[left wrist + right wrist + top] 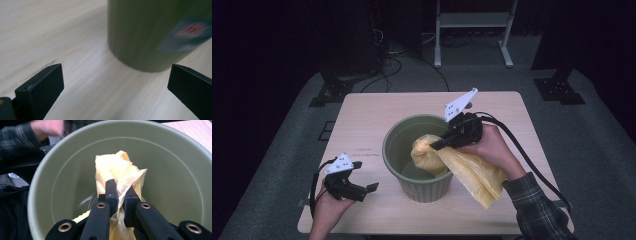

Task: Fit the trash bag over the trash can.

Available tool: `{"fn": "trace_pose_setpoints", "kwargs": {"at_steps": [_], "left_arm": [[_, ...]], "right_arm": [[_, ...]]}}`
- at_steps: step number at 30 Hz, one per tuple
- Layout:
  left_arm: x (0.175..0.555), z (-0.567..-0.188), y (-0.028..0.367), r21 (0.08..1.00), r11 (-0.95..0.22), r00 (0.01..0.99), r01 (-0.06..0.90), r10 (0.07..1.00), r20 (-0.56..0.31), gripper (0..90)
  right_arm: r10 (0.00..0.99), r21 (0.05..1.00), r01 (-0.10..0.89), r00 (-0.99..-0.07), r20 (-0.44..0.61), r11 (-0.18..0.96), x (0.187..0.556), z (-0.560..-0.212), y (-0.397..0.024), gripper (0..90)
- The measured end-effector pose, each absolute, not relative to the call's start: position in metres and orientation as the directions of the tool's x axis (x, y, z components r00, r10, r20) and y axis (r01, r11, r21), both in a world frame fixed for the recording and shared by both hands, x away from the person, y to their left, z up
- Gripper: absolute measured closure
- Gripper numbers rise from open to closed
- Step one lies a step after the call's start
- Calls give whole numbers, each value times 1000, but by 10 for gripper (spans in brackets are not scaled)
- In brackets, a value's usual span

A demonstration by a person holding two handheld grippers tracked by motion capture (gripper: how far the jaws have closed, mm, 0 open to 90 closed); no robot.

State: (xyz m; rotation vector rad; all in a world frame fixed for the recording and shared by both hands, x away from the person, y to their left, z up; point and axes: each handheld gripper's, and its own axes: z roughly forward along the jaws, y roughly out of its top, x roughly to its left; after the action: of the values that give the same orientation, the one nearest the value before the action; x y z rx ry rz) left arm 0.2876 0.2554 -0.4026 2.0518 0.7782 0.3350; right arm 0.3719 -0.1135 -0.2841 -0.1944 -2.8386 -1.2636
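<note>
1. Left gripper (371, 188) stands wide open and empty above the wooden table (362, 120), just beside the bin.
2. Right gripper (435, 145) is clamped on a yellow plastic bag (462, 167).
3. The bag drapes over the rim of the green bin (412, 187), its top inside.

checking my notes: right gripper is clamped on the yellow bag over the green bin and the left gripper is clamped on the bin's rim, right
Not quite. The left gripper holds nothing: the left gripper view shows its jaws wide apart over the table, short of the green bin. The right gripper is indeed clamped on the yellow bag over the bin.
</note>
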Motion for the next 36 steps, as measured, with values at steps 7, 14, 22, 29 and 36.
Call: {"fn": "trace_pose_setpoints", "kwargs": {"at_steps": [7, 14, 22, 29, 36], "left_arm": [[273, -338, 249, 863, -410, 829, 293, 559, -16, 27], [280, -303, 230, 880, -417, 851, 230, 524, 26, 42], [308, -286, 188, 865, -464, 897, 191, 441, 38, 44], [324, -291, 164, 851, -491, 923, 185, 384, 21, 45], [330, -299, 164, 828, -525, 934, 196, 357, 5, 81]], "right_arm": [[99, 737, 118, -993, 69, 666, 374, -289, -111, 862], [95, 735, 113, -993, 66, 669, 373, -290, -110, 861], [84, 733, 115, -993, 80, 670, 372, -291, -103, 862], [71, 734, 113, -994, 88, 670, 373, -290, -98, 861], [67, 750, 107, -994, 84, 653, 373, -286, -98, 863]]}}
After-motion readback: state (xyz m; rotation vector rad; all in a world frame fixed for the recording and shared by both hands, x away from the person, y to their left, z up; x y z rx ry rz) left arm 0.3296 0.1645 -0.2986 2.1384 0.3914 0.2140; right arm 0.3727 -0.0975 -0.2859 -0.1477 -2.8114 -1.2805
